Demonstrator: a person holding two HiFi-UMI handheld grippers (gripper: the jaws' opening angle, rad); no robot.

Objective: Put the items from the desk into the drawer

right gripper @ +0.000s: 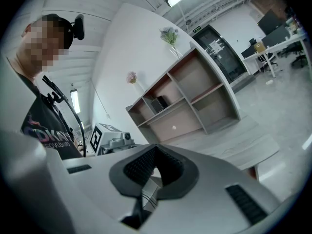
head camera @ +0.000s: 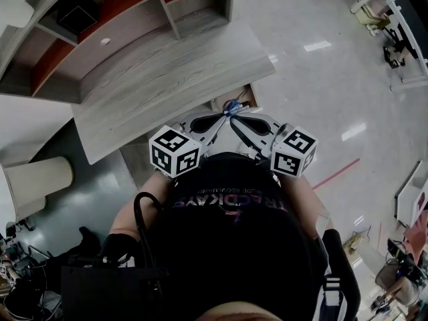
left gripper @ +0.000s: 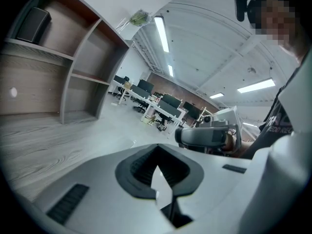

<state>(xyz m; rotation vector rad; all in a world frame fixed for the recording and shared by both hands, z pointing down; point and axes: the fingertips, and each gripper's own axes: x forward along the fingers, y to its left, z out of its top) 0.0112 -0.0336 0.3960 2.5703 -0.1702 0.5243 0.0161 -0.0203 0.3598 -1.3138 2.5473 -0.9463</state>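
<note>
Seen from above, a person in a dark printed T-shirt stands at a curved grey wood-grain desk (head camera: 167, 79), holding both tools close to the chest and pointing them toward the desk's front edge.

The left hand-held gripper (head camera: 223, 116) has its jaws pressed together with nothing between them. Its own view shows the ribbed black pads (left gripper: 139, 167) meeting at the tips.

The right hand-held gripper (head camera: 236, 117) is likewise closed and empty, with its pads (right gripper: 141, 167) together. The tips of the two tools nearly meet in front of the person.

Just beyond those tips, an open drawer (head camera: 246, 97) with a brown inside shows under the desk's front edge. A small blue object (head camera: 232, 105) lies at its opening. It is too small to tell what it is.

At the back of the desk stands an open shelf unit (head camera: 120, 25) with reddish-brown inner panels. A black box (head camera: 77, 15) sits in one upper compartment. The right gripper view shows a small plant (right gripper: 169, 34) on top of the shelf unit.

The floor (head camera: 321, 72) around the desk is glossy and pale.
</note>
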